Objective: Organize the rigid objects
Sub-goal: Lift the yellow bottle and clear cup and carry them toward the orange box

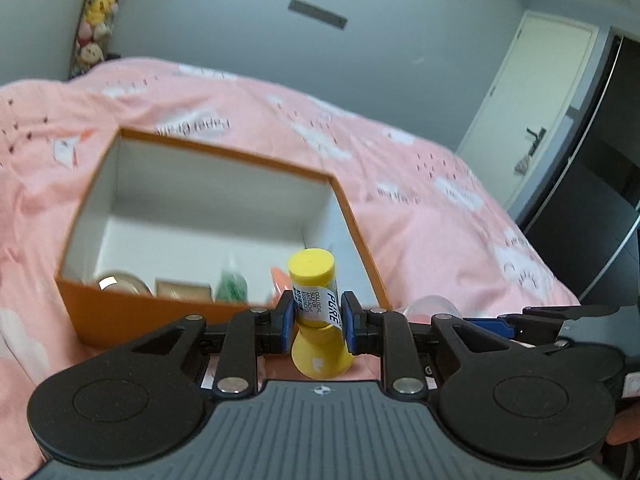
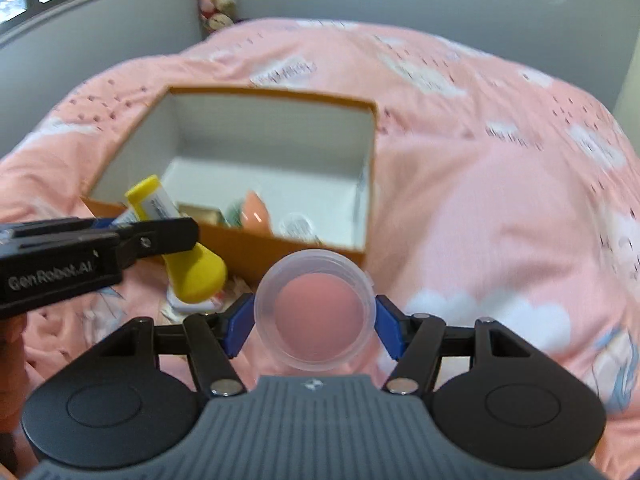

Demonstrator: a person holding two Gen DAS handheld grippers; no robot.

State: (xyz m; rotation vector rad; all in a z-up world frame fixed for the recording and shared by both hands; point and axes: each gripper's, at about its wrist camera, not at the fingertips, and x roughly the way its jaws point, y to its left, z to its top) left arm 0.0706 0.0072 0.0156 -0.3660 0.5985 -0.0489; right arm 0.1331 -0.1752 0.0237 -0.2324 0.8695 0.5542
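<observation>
Drop-off next, likely: carry yellow bottle [image 1: 316,312] over the orange box [image 1: 224,312] near-right corner, clear the rim before releasing. Left gripper [image 1: 316,320] fingers pinch its labelled waist, held above the bed beside the box. Right gripper [image 2: 314,326] fingers clamp clear cup [image 2: 314,310], level, near box's front wall.

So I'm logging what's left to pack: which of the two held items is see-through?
The clear plastic cup in the right gripper; the pink bedding shows through it. The left gripper holds an opaque yellow bottle with a printed label.
</observation>
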